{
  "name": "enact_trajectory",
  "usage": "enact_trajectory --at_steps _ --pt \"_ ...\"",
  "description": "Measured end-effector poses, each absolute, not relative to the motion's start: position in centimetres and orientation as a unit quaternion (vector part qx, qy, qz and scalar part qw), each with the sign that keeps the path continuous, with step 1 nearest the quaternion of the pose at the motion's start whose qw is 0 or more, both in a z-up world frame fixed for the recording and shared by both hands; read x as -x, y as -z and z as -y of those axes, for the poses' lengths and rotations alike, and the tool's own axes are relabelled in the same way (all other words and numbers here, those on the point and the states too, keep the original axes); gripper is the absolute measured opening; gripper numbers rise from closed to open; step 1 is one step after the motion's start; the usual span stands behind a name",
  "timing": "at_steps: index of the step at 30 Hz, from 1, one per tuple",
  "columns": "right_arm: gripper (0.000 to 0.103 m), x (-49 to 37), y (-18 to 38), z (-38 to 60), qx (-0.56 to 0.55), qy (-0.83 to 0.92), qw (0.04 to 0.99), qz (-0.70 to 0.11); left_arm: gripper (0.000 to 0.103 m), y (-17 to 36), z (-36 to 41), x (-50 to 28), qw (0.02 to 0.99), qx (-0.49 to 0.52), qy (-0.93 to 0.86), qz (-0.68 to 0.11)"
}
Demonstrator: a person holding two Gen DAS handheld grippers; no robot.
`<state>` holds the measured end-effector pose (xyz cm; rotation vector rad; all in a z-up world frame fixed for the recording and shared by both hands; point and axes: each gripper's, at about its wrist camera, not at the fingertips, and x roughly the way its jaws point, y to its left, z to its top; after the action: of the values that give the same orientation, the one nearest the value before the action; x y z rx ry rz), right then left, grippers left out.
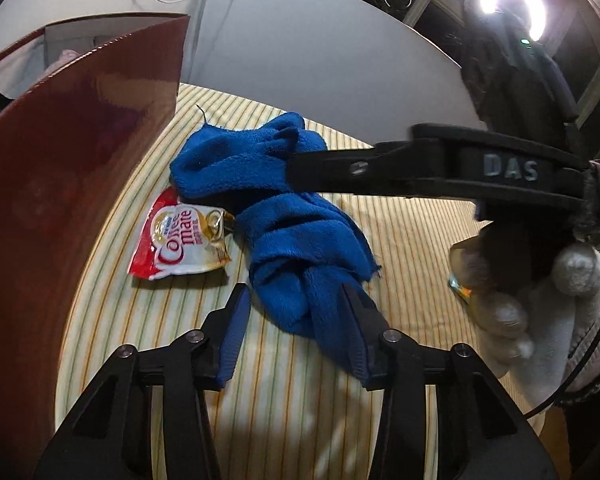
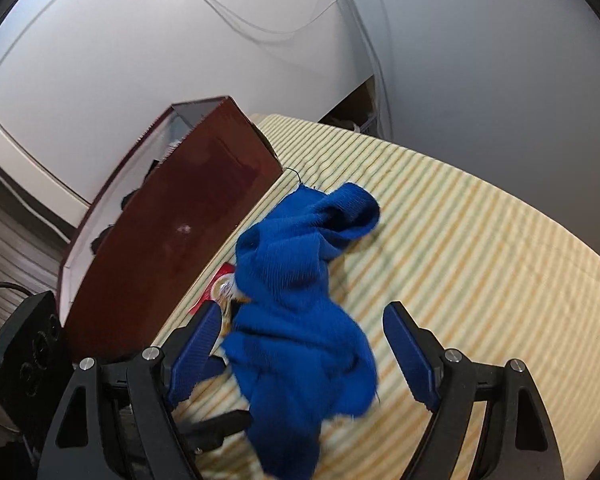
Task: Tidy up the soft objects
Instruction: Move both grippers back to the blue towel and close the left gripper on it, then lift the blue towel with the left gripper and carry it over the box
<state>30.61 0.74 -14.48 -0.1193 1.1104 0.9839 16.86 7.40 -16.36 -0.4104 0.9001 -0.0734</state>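
Note:
A crumpled blue fleece cloth (image 1: 276, 216) lies on the striped tablecloth (image 1: 400, 240). My left gripper (image 1: 296, 304) is open, its fingers on either side of the cloth's near end. My right gripper (image 2: 304, 336) is open above the cloth (image 2: 296, 288), fingers spread to both sides. In the left wrist view the right gripper's black finger (image 1: 340, 172) reaches in from the right over the cloth's middle, held by a gloved hand (image 1: 540, 312).
A tall dark red box (image 1: 60, 184) stands open at the left; it also shows in the right wrist view (image 2: 172, 232). A Coffee mate sachet (image 1: 180, 240) lies beside the cloth. A bright ring lamp (image 1: 512, 4) stands behind. White cables hang on the wall (image 2: 280, 28).

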Motion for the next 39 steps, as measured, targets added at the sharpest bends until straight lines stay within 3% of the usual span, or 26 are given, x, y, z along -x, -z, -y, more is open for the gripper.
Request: enact_trajectory --at_steps 5,7,11,15,18,28,39 --pt "0.079 -31.2 16.0 -2.1 0.054 -0.454 0.723 -0.517 0.04 16.7 -7.4 -17.6 0.879 0.202 0.036 -0.431" --pt "0.074 -31.1 16.4 -2.4 0.055 -0.462 0.716 -0.521 0.038 16.9 -7.4 -17.9 0.878 0.206 0.038 -0.43" --pt "0.053 -30.9 17.1 -2.6 0.048 -0.471 0.703 -0.531 0.029 16.9 -7.4 -18.1 0.879 0.213 0.04 -0.425" --pt "0.024 -31.0 17.5 -1.9 0.023 -0.475 0.687 -0.55 0.016 16.9 -7.4 -18.4 0.88 0.217 0.045 -0.42" --pt "0.016 -30.8 17.1 -1.2 0.005 -0.479 0.683 -0.551 0.014 16.4 -7.1 -18.4 0.883 0.217 0.054 -0.412" --pt "0.014 -27.9 12.6 2.4 -0.029 -0.494 0.699 -0.515 0.013 12.2 -5.5 -16.8 0.898 0.211 0.1 -0.373" --pt "0.013 -22.3 2.7 4.8 -0.027 -0.517 0.741 -0.428 0.013 3.9 -5.6 -11.8 0.93 0.181 0.127 -0.293"
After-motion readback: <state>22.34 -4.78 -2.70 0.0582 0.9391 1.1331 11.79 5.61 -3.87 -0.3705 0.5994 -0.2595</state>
